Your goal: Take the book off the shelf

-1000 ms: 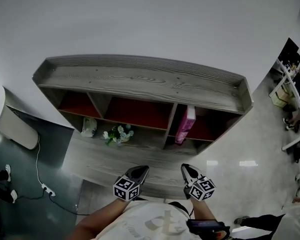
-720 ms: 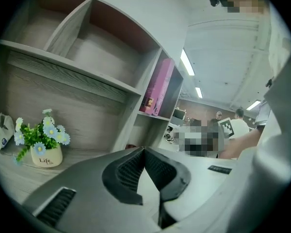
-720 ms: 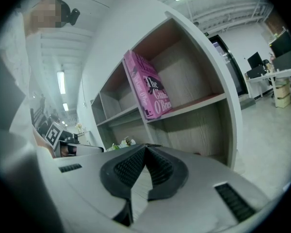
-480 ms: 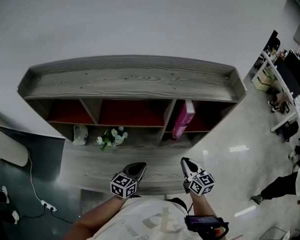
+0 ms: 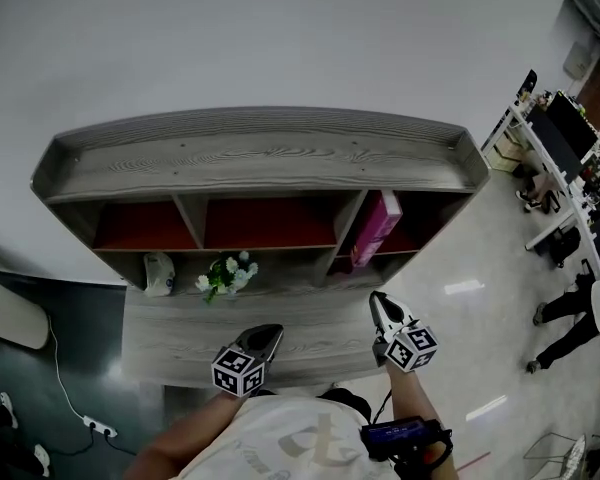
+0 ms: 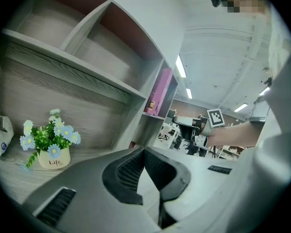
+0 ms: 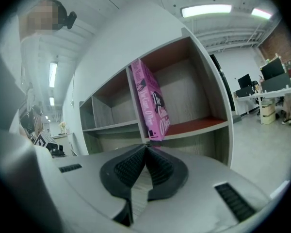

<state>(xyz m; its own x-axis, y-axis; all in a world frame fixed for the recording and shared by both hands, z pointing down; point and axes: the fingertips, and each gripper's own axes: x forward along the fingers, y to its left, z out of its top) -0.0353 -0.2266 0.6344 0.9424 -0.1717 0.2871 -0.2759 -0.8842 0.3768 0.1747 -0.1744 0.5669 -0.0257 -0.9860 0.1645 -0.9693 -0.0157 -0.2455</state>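
A pink book (image 5: 377,228) stands upright in the right compartment of the grey wooden shelf (image 5: 260,158), leaning against the divider; the right gripper view shows the same pink book (image 7: 153,103) ahead and above the jaws. My right gripper (image 5: 377,303) is shut and empty, just below and in front of that compartment. Low at the centre my left gripper (image 5: 271,332) hangs over the lower board, shut, with nothing in it. In its own view the left gripper (image 6: 143,151) has its tips together and the book (image 6: 158,92) is far off to the right.
A small pot of blue and white flowers (image 5: 223,273) and a white pouch (image 5: 159,273) sit on the lower board (image 5: 180,328). Desks and a person (image 5: 570,313) are off to the right on the shiny floor. A cable and power strip (image 5: 95,426) lie at the lower left.
The view has swung left and down, so the shelf sits more central. My right gripper has moved slightly up and right toward the book's compartment; the left has sunk a little.
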